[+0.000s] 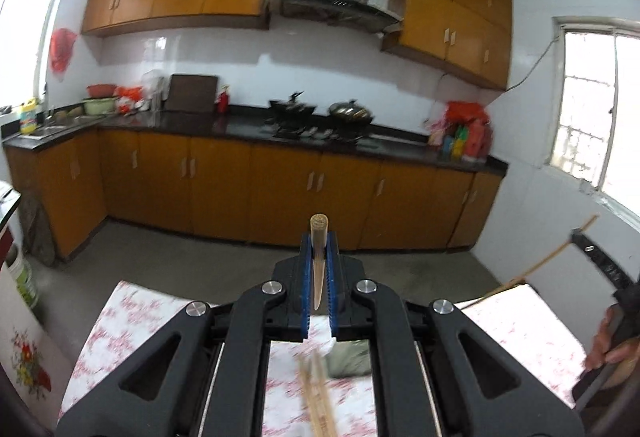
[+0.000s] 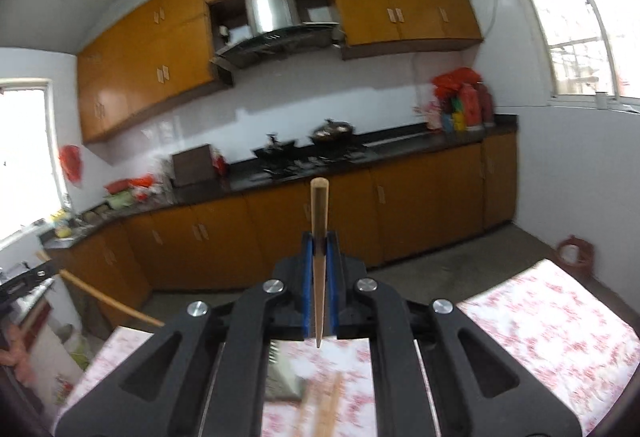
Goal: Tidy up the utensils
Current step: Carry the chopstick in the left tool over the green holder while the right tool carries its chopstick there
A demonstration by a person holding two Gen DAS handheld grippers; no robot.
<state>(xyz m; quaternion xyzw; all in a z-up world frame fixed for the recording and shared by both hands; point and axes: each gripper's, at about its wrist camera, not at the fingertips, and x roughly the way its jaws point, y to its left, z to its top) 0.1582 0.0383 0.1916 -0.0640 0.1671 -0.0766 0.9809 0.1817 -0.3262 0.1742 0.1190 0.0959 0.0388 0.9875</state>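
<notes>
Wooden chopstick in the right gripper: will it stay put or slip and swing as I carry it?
The slim tapered wooden chopstick looks stiff and light. Clamped between the blue ribbed fingers, it probably won't slip. Much sticks out beyond them, so it may pivot if bumped.

Loose chopsticks lie on the table, below both tongs

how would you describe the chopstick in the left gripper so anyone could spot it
Start at the flowered tablecloth in the foreground; above it the left gripper is shut on a wooden chopstick. Unlike the loose chopsticks lying blurred on the cloth, it is held between the blue pads.
</notes>
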